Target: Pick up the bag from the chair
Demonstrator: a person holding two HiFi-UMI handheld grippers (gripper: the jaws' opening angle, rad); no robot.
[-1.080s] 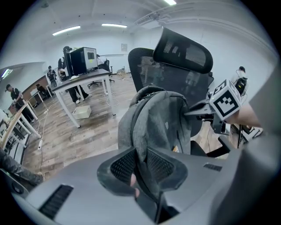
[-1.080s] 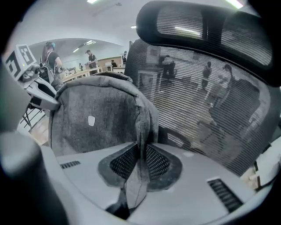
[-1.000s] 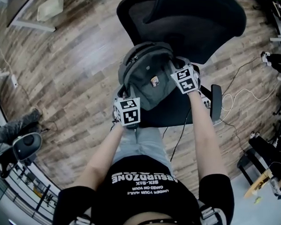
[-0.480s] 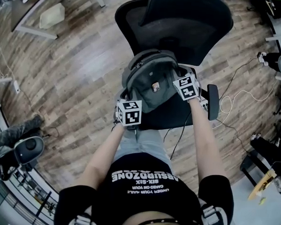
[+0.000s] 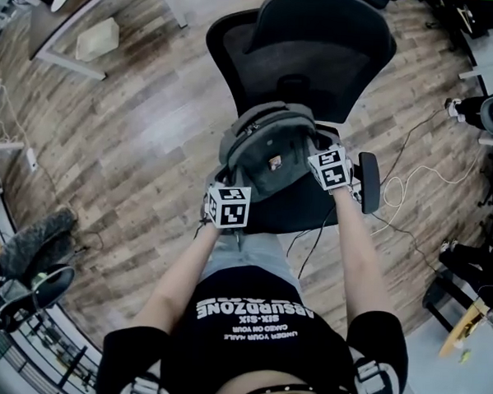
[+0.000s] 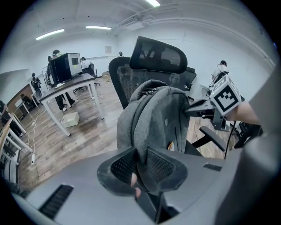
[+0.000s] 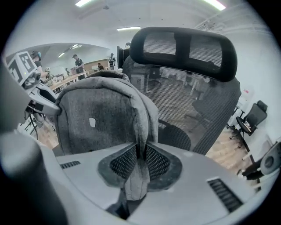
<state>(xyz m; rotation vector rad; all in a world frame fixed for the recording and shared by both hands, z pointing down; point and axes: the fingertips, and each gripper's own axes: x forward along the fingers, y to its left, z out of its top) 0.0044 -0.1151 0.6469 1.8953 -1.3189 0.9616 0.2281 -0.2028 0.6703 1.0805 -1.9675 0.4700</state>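
The wood floor (image 5: 134, 145) lies open across the left half of the head view. The black mesh chair (image 5: 321, 39) fills the upper centre. The grey bag (image 5: 270, 148) stands upright at frame centre, over the seat and in front of the backrest. The left gripper (image 6: 141, 163) is clamped on fabric at the bag's lower-left edge. The right gripper (image 7: 140, 159) is clamped on a fold at its right edge. 1 armrest (image 5: 368, 180) sits just right of the right gripper. Cables (image 5: 413, 172) trail across the floor right of it.
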